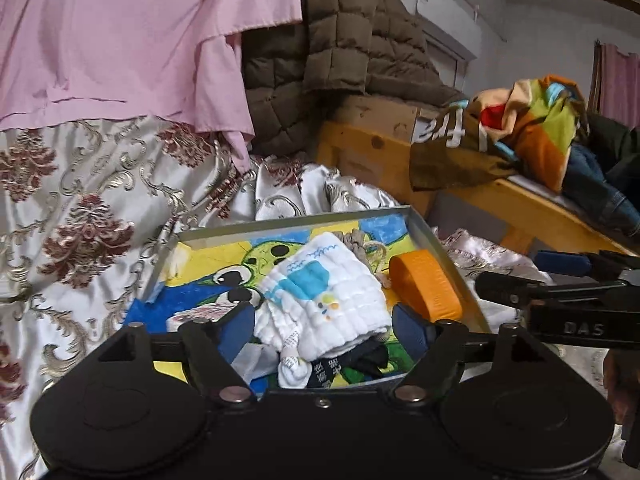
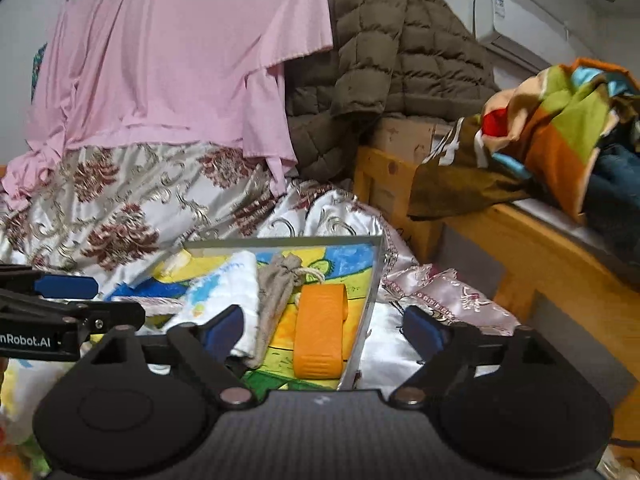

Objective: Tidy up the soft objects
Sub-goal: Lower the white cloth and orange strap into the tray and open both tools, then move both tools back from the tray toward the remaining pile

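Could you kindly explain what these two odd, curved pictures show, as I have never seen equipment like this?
Each picture comes from a fisheye camera mounted on a hand-held gripper, looking forward between its blue-padded jaws.

The left gripper stands open around a folded white quilted cloth with blue print, not clamped on it. The right gripper is open and holds nothing.

Both face a shallow grey metal tray with a colourful cartoon lining, resting on patterned satin bedding. In it also lie an orange ribbed block, a beige drawstring pouch and dark socks.

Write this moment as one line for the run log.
left gripper: open around white cloth | right gripper: open, empty | tray: cloth, orange block
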`<control>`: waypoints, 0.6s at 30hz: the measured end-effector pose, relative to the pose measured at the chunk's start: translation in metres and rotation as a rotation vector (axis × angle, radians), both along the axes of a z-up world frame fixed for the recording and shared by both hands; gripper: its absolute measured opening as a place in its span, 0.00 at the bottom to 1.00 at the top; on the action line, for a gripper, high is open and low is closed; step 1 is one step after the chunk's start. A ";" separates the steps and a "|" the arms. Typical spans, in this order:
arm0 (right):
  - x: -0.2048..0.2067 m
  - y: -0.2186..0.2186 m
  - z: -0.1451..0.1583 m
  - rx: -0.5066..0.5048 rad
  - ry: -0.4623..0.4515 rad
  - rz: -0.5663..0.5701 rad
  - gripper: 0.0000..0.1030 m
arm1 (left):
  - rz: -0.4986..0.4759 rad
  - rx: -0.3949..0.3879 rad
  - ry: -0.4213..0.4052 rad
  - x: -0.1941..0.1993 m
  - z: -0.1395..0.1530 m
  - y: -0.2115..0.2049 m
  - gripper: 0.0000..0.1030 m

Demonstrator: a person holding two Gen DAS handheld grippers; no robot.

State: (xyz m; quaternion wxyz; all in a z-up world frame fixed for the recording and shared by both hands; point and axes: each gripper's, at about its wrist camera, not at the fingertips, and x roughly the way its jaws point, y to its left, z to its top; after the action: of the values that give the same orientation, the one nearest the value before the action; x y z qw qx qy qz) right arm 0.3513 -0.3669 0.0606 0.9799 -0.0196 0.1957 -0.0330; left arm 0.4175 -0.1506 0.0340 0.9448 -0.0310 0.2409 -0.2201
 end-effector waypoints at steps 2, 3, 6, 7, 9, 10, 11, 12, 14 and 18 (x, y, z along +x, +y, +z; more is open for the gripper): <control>-0.019 0.004 0.007 0.017 -0.034 -0.009 0.98 | 0.010 -0.015 -0.007 -0.014 0.006 0.009 0.79; -0.029 0.005 0.010 0.033 -0.051 -0.012 0.99 | 0.012 -0.020 -0.013 -0.022 0.008 0.012 0.80; -0.054 0.011 0.016 0.055 -0.072 -0.007 1.00 | 0.023 -0.035 -0.032 -0.045 0.014 0.023 0.82; -0.062 0.014 0.018 0.055 -0.077 -0.007 1.00 | 0.027 -0.040 -0.036 -0.052 0.016 0.026 0.85; -0.079 0.021 0.019 0.043 -0.092 -0.011 1.00 | 0.040 -0.043 -0.049 -0.069 0.019 0.032 0.89; -0.086 0.024 0.019 0.037 -0.096 -0.011 1.00 | 0.060 -0.039 -0.059 -0.078 0.020 0.035 0.91; -0.093 0.028 0.020 0.034 -0.099 -0.014 1.00 | 0.077 -0.034 -0.071 -0.087 0.021 0.038 0.92; -0.100 0.031 0.019 0.034 -0.100 -0.015 1.00 | 0.089 -0.033 -0.081 -0.094 0.022 0.042 0.93; -0.112 0.037 0.019 0.043 -0.098 -0.015 1.00 | 0.109 -0.030 -0.095 -0.108 0.024 0.049 0.95; -0.133 0.045 0.019 0.082 -0.097 -0.014 1.00 | 0.141 -0.034 -0.106 -0.133 0.026 0.065 0.96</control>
State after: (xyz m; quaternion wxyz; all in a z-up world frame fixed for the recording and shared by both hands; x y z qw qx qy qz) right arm 0.2181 -0.3215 0.0801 0.9880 0.0235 0.1491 -0.0325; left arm 0.2847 -0.0851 0.0602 0.9686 -0.0521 0.1842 -0.1584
